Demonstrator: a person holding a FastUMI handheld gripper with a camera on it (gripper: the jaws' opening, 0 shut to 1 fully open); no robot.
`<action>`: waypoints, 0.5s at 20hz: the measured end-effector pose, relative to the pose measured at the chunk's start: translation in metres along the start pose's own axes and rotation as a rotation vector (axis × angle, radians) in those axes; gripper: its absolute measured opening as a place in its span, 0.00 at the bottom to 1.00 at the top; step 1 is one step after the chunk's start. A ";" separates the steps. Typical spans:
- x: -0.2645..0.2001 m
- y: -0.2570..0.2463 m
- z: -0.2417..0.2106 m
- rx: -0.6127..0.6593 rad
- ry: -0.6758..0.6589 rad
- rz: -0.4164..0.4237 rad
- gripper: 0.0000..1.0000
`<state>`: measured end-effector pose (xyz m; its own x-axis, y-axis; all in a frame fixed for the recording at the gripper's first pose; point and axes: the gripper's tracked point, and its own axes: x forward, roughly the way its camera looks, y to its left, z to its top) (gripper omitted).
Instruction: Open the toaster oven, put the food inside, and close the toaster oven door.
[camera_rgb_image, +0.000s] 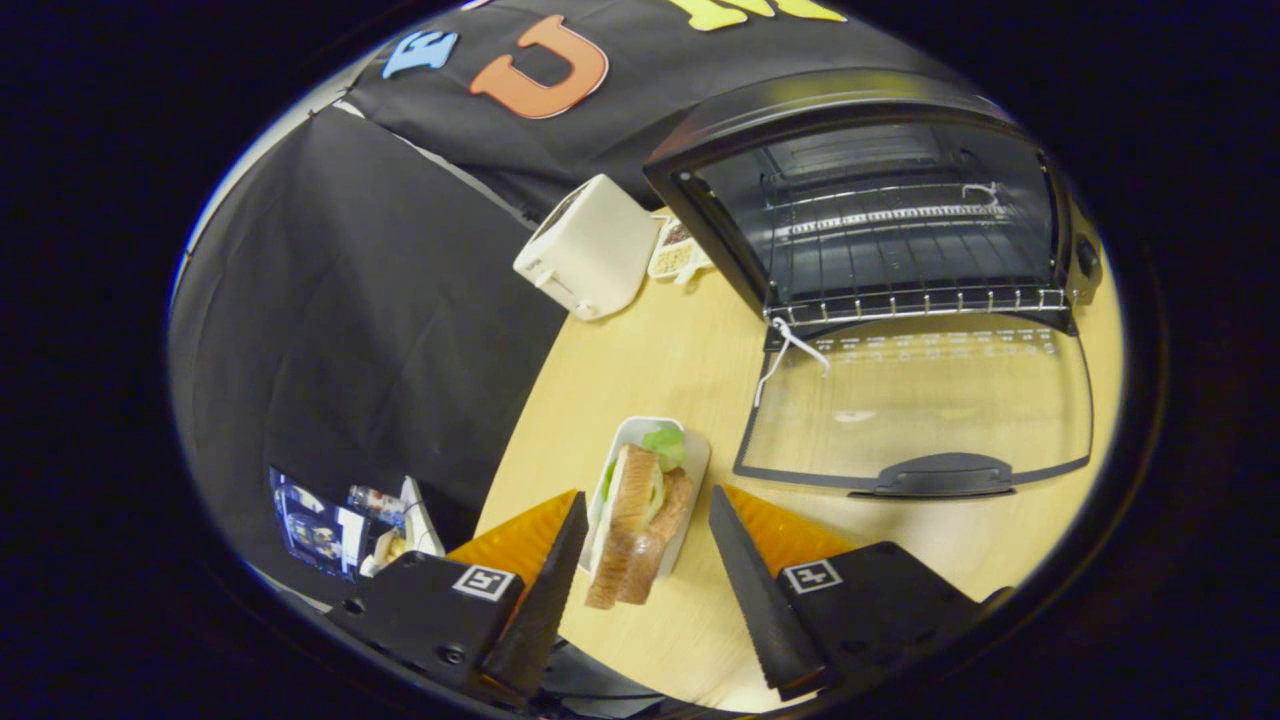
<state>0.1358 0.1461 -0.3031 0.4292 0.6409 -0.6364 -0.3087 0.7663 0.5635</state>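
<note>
On the pale wooden table (650, 360), the black toaster oven (880, 200) stands open; the sandwich on its white oblong tray (640, 500) lies between the spread tool (645, 575), not yet gripped.

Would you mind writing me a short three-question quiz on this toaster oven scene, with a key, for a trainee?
1. True or false: the toaster oven door is already open.
2. Where is the sandwich relative to the gripper?
A. Inside the oven, on the rack
B. On its white tray, between the open fingers
C. On top of the white toaster
3. Fill in: the oven door lies flat on the ____.

Key
1. True: the glass door is folded down and the wire rack is bare.
2. B: the fingers stand apart on either side; neither clearly presses on it.
3. Table.
</note>
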 end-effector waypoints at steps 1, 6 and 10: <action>0.002 0.002 -0.006 0.006 0.021 0.006 0.76; 0.003 0.002 -0.010 0.095 0.046 0.021 0.44; -0.004 0.010 -0.003 0.155 0.010 0.068 0.37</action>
<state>0.1287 0.1511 -0.2961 0.4026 0.6924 -0.5988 -0.2023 0.7053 0.6794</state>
